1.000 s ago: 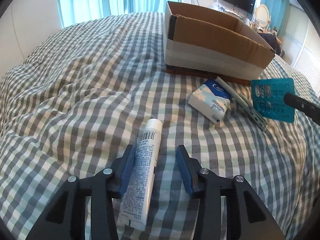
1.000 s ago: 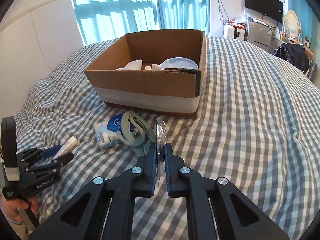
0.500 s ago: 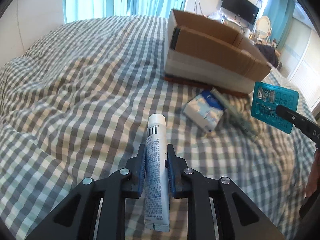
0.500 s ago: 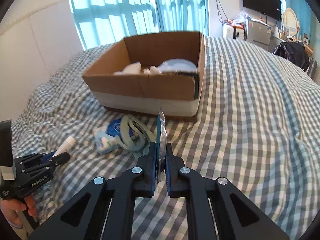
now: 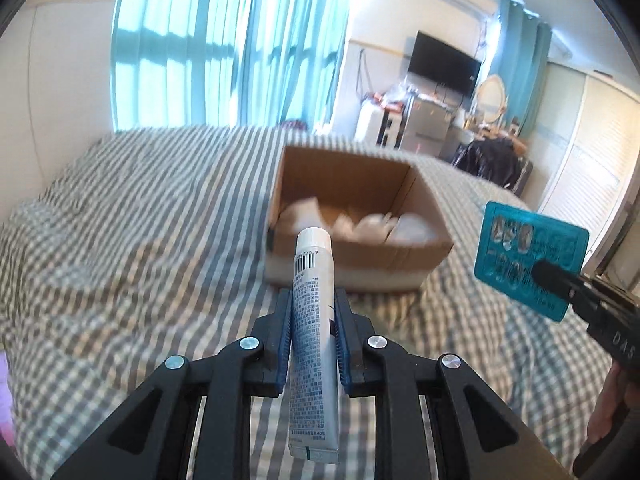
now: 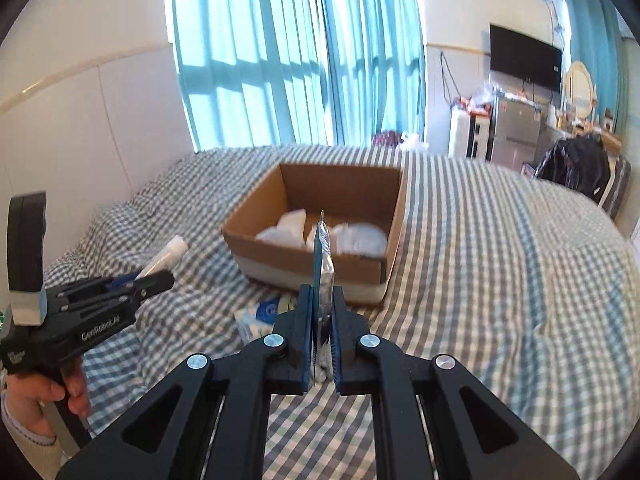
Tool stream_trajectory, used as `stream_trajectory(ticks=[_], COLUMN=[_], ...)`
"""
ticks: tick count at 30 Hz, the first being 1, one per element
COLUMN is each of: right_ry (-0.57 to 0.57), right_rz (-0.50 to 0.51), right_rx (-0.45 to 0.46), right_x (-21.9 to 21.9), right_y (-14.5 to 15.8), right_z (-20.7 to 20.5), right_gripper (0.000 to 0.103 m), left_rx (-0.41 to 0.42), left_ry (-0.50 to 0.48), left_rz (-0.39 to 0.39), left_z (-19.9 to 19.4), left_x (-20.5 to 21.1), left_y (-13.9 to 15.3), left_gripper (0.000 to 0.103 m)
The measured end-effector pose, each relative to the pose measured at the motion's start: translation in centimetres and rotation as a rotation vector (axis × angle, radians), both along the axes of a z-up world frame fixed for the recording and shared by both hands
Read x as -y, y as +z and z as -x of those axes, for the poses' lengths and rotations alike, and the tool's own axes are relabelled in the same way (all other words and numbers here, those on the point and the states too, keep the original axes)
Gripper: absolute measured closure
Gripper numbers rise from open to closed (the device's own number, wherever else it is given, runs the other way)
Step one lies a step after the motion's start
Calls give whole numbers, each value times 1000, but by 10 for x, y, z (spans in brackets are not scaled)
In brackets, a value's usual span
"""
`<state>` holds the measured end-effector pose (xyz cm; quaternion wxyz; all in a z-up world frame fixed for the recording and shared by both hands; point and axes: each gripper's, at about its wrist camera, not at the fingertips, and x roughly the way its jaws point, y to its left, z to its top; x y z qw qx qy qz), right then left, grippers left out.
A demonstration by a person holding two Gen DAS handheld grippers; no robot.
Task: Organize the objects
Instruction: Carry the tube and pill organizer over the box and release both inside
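A bed (image 5: 132, 216) under a grey-and-white checked cover fills the lower half of both views, with teal curtains (image 6: 296, 60) over a bright window at upper left and a wall-mounted television (image 5: 444, 62) at upper right. An open cardboard box (image 5: 356, 216) sits at the centre of the bed, pale items blurred inside it.

Half a second ago both cameras looked down on the bedding; now they are raised and level, and the box, then off to the upper right of the left view, sits dead centre.

The left gripper (image 5: 313, 336) is at lower centre of its view, its fingers closed on a white toothpaste tube (image 5: 314, 320) that points cap-first at the box. In the right view the person's left hand (image 6: 44, 396) grips its handle at lower left. The right gripper (image 6: 322, 344) is closed on a teal blister pack (image 5: 530, 258), held edge-on and upright, in front of the box. A blue-and-white tissue pack (image 6: 260, 318) lies on the bed just left of its fingers.
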<state>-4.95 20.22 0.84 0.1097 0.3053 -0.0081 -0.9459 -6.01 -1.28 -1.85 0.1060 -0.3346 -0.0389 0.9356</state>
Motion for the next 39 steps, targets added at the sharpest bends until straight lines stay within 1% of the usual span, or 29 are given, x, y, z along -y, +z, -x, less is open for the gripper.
stream_trajectory(ticks=[3,7,11,16,18,21,24,28,31,34,36,39], right_ry=[12,33,47,55,54,46,42,26,16,10,11,5], right_rz=[-3,3,-17,-11,-2,11,22,-2,1,11,31,57], right_rx=[-25,-43,-62,-70,-65,-41,1,57,93,111,114,102], right_x=[-1,-1,4,9,10,12,12,12,5,0,-4,-7], right_y=[15,30,40,42,39,26,5,-24,-41,-49,-49,-44], right_z=[8,30,60,109,130,163,189,214,223,228,228,224], right_gripper=[96,96,96,96,96,96,96,96,96,96,96,96], left_rx=[-34,-48,-64,-70,-60,-39,-15,9,20,40,45,43], left_ry=[-15,-34,-45,-37,-29,-20,-16,-17,-19,-23,-27,-19], left_rz=[1,-11,3,-4,-3,6,13,20,18,18,8,22], left_z=[12,41,74,116,136,158,175,189,193,196,193,190], left_x=[-8,-19,-32,-36,-36,-37,-39,-40,-43,-45,-45,-44], left_y=[16,28,35,33,25,11,-7,-26,-35,-44,-46,-46], left_gripper=[84,84,84,84,84,84,84,84,84,84,84,82])
